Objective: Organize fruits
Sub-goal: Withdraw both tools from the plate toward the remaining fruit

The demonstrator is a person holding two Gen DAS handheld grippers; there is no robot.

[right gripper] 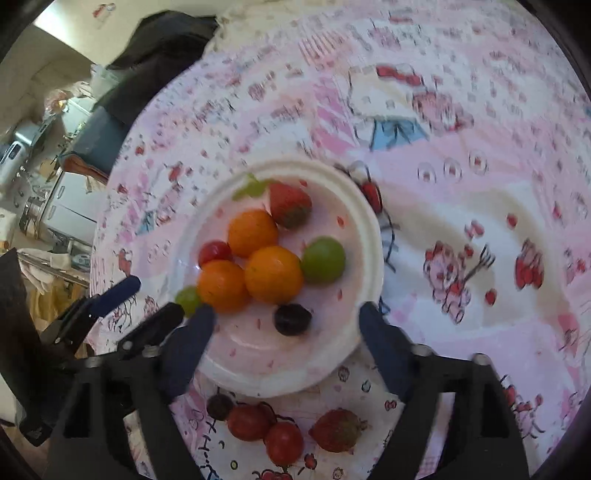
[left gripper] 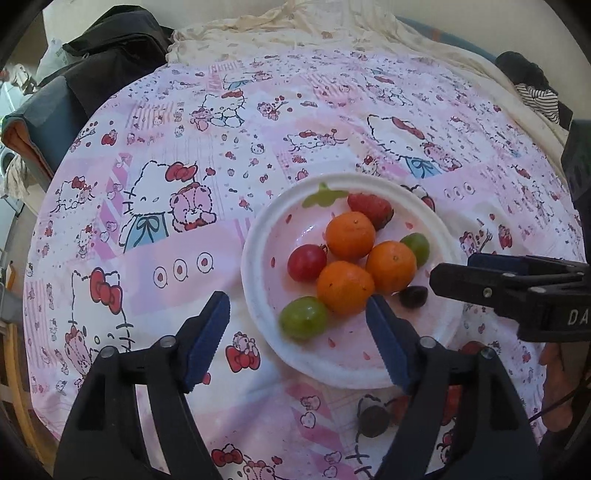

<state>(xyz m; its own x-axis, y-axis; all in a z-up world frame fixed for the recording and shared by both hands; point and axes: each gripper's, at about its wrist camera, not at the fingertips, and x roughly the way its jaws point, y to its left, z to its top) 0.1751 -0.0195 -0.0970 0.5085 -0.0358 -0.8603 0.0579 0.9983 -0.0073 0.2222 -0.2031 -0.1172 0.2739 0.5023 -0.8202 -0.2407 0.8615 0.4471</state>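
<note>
A white paper plate (left gripper: 255,258) (right gripper: 369,236) holds three oranges (left gripper: 345,288) (right gripper: 273,275), a strawberry (left gripper: 371,208) (right gripper: 290,206), a red grape (left gripper: 306,262), two green grapes and a dark grape (right gripper: 292,319) (left gripper: 413,296). My left gripper (left gripper: 297,306) (right gripper: 151,299) is open over the plate's near left side, and a green grape (left gripper: 303,318) lies untouched between its pads. My right gripper (right gripper: 287,312) (left gripper: 456,267) is open too, straddling the dark grape without pressing it. A strawberry (right gripper: 338,430), two red grapes (right gripper: 249,421) and a dark grape (right gripper: 219,406) (left gripper: 373,421) lie on the cloth in front of the plate.
A pink cartoon-cat tablecloth (left gripper: 166,258) covers the round table. Dark clothing (left gripper: 110,44) is heaped at the back left, a cream cloth (left gripper: 295,26) at the back, and a striped garment (left gripper: 539,98) at the right. The table edge drops off at the left (right gripper: 99,229).
</note>
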